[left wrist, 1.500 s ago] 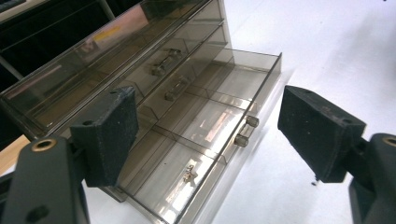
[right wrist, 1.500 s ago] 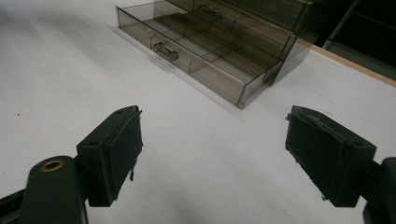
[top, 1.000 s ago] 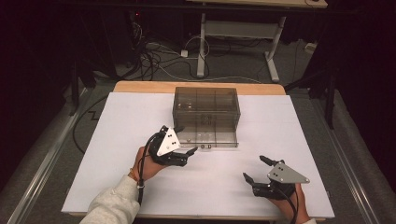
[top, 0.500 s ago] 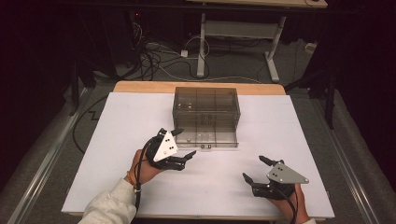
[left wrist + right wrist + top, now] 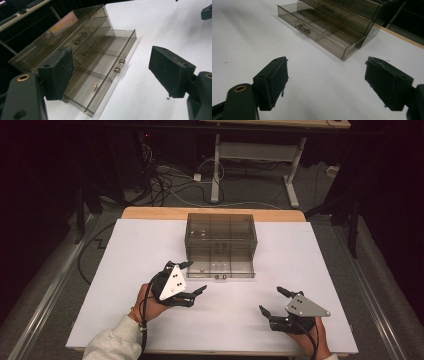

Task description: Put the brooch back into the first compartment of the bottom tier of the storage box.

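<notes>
A smoky clear plastic drawer cabinet (image 5: 221,237) stands at the middle back of the white table. Its bottom drawer (image 5: 220,268) is pulled out, and in the left gripper view a small gold piece (image 5: 95,86) lies in the drawer (image 5: 100,75) behind its handle (image 5: 119,65). My left gripper (image 5: 194,276) is open, held just left of the drawer's front with nothing between its jaws. My right gripper (image 5: 272,301) is open near the table's front right, apart from the cabinet (image 5: 332,22), and holds nothing.
The white table top (image 5: 125,270) ends in a wooden edge (image 5: 150,213) behind the cabinet. Beyond it the dark floor carries cables (image 5: 175,190) and a white desk frame (image 5: 250,155). A metal rail (image 5: 45,295) runs along the left side.
My left gripper has drifted slightly down and to the right along the drawer front. The right gripper has barely moved.
</notes>
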Action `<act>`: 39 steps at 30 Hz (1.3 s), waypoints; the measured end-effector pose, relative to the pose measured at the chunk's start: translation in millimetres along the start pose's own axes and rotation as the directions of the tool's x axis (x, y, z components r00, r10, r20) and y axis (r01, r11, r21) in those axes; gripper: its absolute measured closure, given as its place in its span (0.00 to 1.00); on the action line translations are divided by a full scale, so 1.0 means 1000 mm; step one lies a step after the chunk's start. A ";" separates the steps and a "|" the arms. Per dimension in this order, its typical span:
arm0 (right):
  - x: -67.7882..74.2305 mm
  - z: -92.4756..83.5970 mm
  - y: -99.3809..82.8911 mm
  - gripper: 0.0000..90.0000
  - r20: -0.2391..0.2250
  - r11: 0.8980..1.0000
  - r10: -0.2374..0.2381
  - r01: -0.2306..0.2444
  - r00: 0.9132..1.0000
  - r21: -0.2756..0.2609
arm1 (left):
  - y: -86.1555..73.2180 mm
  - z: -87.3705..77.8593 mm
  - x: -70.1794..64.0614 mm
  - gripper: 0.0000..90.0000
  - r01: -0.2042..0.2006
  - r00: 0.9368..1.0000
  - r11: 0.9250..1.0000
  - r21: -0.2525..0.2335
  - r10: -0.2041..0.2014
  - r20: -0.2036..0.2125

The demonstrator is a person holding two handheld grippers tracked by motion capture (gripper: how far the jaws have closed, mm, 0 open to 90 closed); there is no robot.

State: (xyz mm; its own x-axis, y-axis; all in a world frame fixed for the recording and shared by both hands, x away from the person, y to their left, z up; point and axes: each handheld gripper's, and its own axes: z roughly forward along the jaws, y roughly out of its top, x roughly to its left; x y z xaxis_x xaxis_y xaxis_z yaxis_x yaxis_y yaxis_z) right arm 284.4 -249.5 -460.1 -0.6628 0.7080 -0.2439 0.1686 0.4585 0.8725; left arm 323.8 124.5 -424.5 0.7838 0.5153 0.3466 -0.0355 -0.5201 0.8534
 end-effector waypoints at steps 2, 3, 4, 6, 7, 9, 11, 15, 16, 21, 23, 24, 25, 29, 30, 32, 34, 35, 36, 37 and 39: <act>0.000 0.000 0.000 0.21 -0.002 1.000 0.001 -0.001 1.000 -0.001 | -0.001 -0.003 -0.001 0.22 -0.006 1.000 1.000 0.000 0.006 -0.003; 0.000 0.000 0.000 0.21 -0.002 1.000 0.001 -0.001 1.000 0.000 | -0.001 -0.004 -0.001 0.22 -0.005 1.000 1.000 -0.001 0.005 -0.003; 0.000 0.000 0.000 0.21 -0.002 1.000 0.001 -0.001 1.000 0.000 | -0.002 -0.005 -0.002 0.22 -0.008 1.000 1.000 0.000 0.008 -0.003; 0.000 0.000 0.000 0.21 -0.004 1.000 0.002 -0.002 1.000 0.000 | -0.003 -0.007 -0.003 0.22 -0.013 1.000 1.000 0.002 0.013 -0.008; 0.001 0.000 0.000 0.21 -0.003 1.000 0.001 -0.001 1.000 0.000 | -0.004 -0.008 -0.003 0.22 -0.013 1.000 1.000 0.002 0.013 -0.008; 0.001 0.000 0.000 0.21 -0.004 1.000 0.001 -0.001 1.000 -0.001 | -0.006 -0.010 -0.004 0.22 -0.012 1.000 1.000 0.005 0.012 -0.012; 0.001 0.000 0.000 0.21 -0.003 1.000 0.001 -0.001 1.000 -0.001 | -0.008 -0.012 -0.004 0.22 -0.013 1.000 1.000 0.006 0.013 -0.013; 0.001 0.001 0.001 0.21 -0.004 1.000 -0.002 0.002 1.000 -0.002 | -0.012 -0.015 -0.007 0.22 -0.022 1.000 1.000 0.012 0.022 -0.013; 0.001 0.001 0.001 0.21 -0.006 1.000 -0.001 0.001 1.000 -0.003 | -0.013 -0.016 -0.007 0.22 -0.026 1.000 1.000 0.016 0.026 -0.013; 0.001 0.000 0.001 0.21 -0.003 1.000 -0.003 0.003 1.000 -0.001 | -0.018 -0.020 -0.010 0.22 -0.030 0.999 0.999 0.017 0.030 -0.020; 0.001 0.000 0.001 0.21 -0.005 1.000 -0.002 0.002 1.000 -0.002 | -0.020 -0.023 -0.010 0.22 -0.027 0.999 1.000 0.010 0.027 -0.022; 0.001 0.000 0.001 0.21 -0.005 1.000 -0.003 0.003 1.000 -0.002 | -0.021 -0.024 -0.010 0.22 -0.023 1.000 1.000 0.010 0.024 -0.020; 0.001 0.000 0.001 0.21 -0.007 1.000 -0.003 0.003 1.000 -0.001 | -0.023 -0.025 -0.011 0.22 -0.021 1.000 1.000 0.014 0.021 -0.021; 0.001 0.000 0.000 0.21 -0.013 1.000 -0.003 0.003 1.000 -0.002 | -0.031 -0.028 -0.014 0.22 -0.016 1.000 1.000 0.026 0.017 -0.021; 0.001 0.000 0.000 0.21 -0.016 1.000 -0.003 0.003 1.000 -0.003 | -0.034 -0.029 -0.014 0.22 -0.014 1.000 1.000 0.026 0.014 -0.021; 0.001 0.000 0.000 0.21 -0.016 1.000 -0.003 0.003 1.000 -0.004 | -0.039 -0.031 -0.013 0.22 -0.002 1.000 0.999 0.035 0.002 -0.023; 0.001 0.001 0.001 0.21 -0.018 1.000 -0.004 0.004 1.000 -0.005 | -0.044 -0.033 -0.013 0.22 0.006 0.999 0.999 0.045 -0.004 -0.034; 0.001 0.001 0.001 0.20 -0.019 1.000 -0.004 0.004 1.000 -0.004 | -0.046 -0.034 -0.012 0.22 0.014 0.999 0.999 0.046 -0.012 -0.039; 0.001 0.002 0.001 0.20 -0.021 1.000 -0.004 0.003 1.000 -0.004 | -0.049 -0.035 -0.012 0.22 0.021 0.999 0.999 0.050 -0.019 -0.041; 0.001 0.002 0.001 0.20 -0.023 1.000 -0.004 0.004 1.000 -0.004 | -0.051 -0.037 -0.011 0.22 0.027 0.999 0.998 0.054 -0.024 -0.043; 0.001 0.003 0.001 0.20 -0.023 1.000 -0.005 0.005 1.000 -0.003 | -0.056 -0.039 -0.011 0.22 0.035 0.998 0.997 0.063 -0.032 -0.049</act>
State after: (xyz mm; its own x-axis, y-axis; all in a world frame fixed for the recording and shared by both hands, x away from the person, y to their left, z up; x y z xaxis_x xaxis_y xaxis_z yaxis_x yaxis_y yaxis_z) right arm 286.4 -246.9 -460.3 -0.6803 0.6929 -0.2389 0.1628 0.4607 0.8725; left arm 292.8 174.8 -460.9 0.7533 0.5644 0.3375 0.0313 -0.5434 0.8389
